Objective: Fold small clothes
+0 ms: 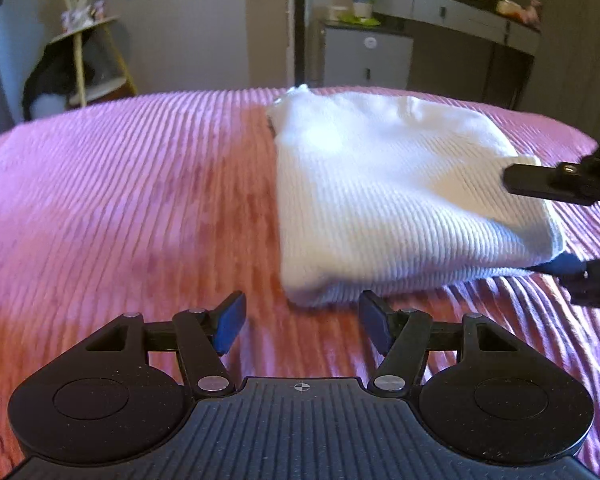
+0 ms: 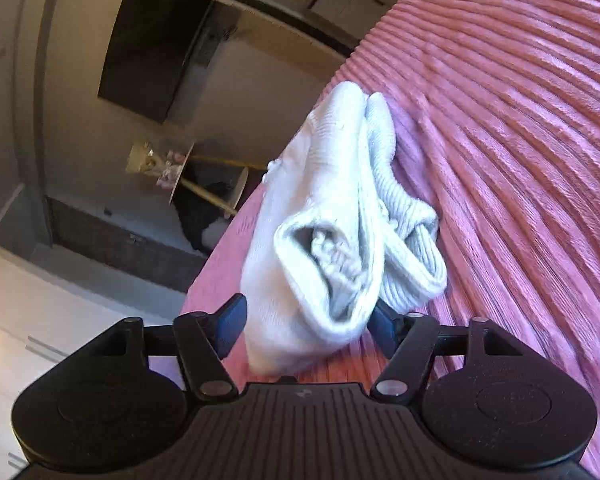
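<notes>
1. Left wrist view puts the white ribbed garment (image 1: 384, 200) in the centre-right of the frame, lying folded on the pink ribbed bedspread (image 1: 120, 200), just ahead of my left tool (image 1: 302, 322) and a little to its right.
2. My left tool stands wide open with nothing between its blue pads; the garment's near edge sits just beyond the right fingertip, apart from it as far as I can tell.
3. The right tool (image 1: 540, 224) enters at the right edge of that view, one finger above the garment's right-hand edge and one below it.
4. Right wrist view, rolled sideways, shows the right tool (image 2: 304, 326) open, its fingers bracketing the rolled end of the garment (image 2: 332, 216). The cloth fills the gap, but I cannot tell whether the pads press it, so I read this as straddling, not gripping.
5. From the right tool the garment's long axis runs straight away, toward the upper middle of the frame; the right tool is the nearer one, so I judge the next pinch or tuck falls to it.
6. The bedspread (image 2: 500, 140) is soft and ridged, so I expect the cloth to drag, not slide.
7. Behind the bed: a small side shelf (image 1: 88, 52) at upper left, grey cabinets (image 1: 380, 52) at upper right.
</notes>
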A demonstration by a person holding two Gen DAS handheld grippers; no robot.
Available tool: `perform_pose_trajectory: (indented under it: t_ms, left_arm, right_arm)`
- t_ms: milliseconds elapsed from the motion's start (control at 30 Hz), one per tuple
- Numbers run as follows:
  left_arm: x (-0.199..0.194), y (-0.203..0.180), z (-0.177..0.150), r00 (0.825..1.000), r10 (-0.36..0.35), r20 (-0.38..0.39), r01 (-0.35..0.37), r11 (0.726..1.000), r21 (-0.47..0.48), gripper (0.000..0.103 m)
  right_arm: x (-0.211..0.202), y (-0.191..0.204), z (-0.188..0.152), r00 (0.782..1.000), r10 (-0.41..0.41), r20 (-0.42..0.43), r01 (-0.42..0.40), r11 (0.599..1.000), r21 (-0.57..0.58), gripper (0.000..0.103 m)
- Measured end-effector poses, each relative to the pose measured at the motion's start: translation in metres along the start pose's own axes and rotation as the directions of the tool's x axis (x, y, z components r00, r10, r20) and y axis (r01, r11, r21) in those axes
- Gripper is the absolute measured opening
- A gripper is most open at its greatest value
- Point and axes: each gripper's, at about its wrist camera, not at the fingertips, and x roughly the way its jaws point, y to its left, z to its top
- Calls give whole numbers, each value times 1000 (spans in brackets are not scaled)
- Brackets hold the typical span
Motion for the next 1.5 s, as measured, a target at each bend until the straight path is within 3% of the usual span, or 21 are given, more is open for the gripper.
perform_pose_trajectory:
  t_ms: [100, 133, 233, 333, 400, 500, 567, 633, 767, 933, 1100, 1167, 1233, 1367, 1400, 1433, 1500]
  left_arm:
    - [13, -2, 5, 999, 30, -12, -30, 1000, -9, 65]
    - [15, 0, 7, 1000, 20, -17, -21, 999, -36, 55]
    - [15, 8, 11, 999, -47, -22, 44, 992, -120, 36]
    - [6, 7, 14, 997, -72, 16, 73, 984, -160, 27]
    - [1, 7, 13, 997, -68, 34, 73, 981, -179, 27]
    - [13, 14, 7, 996, -91, -22, 84, 973, -215, 24]
    - [18, 19, 2, 993, -107, -55, 90, 964, -251, 24]
    - [10, 20, 3, 995, -92, -48, 79, 970, -230, 30]
    - [-17, 27, 10, 998, -66, -2, 65, 980, -190, 39]
    - [-46, 42, 31, 994, -39, 106, 59, 978, -200, 44]
    - [-23, 22, 65, 990, -43, 136, 66, 982, -176, 51]
    - [-11, 8, 78, 989, -36, 142, 57, 988, -143, 52]
    - [3, -6, 91, 986, -50, 158, 63, 995, -80, 64]
    - [42, -11, 107, 993, 8, 122, -2, 999, -48, 66]
    - [54, -5, 110, 996, 20, 90, -14, 997, -70, 67]
    - [65, 2, 113, 998, 17, 60, -11, 995, -103, 70]
    - [84, 20, 117, 999, -53, 8, 54, 977, -204, 71]
  right_arm:
    - [4, -10, 6, 999, -35, 36, 35, 999, 22, 25]
    - [3, -12, 7, 998, -45, 49, 44, 999, 22, 21]
    - [-8, 1, 11, 989, -71, 132, 86, 990, -109, 18]
    - [-16, 21, 13, 974, -71, 216, 127, 958, -257, 18]
    - [-13, 16, 14, 978, -73, 194, 127, 951, -282, 18]
    - [7, -14, 13, 979, -171, 108, 193, 951, -241, 19]
    - [6, -22, 16, 985, -140, 96, 157, 966, -207, 20]
    - [0, -15, 24, 985, -149, 81, 163, 965, -207, 24]
    - [-23, -3, 31, 973, -190, 129, 215, 952, -219, 46]
    - [-39, 31, 38, 942, -181, 282, 273, 904, -330, 46]
    - [-7, 65, 27, 959, -120, 256, 238, 829, -505, 38]
    - [9, 67, 25, 954, -157, 254, 273, 802, -531, 34]
    - [23, 61, 25, 943, -201, 267, 319, 776, -543, 31]
    - [43, 41, 17, 894, -309, 324, 448, 644, -620, 24]
    - [43, 35, 16, 892, -307, 332, 452, 633, -628, 24]
    - [43, 30, 17, 898, -290, 332, 440, 647, -622, 25]
    - [38, 25, 21, 911, -258, 321, 405, 703, -584, 25]
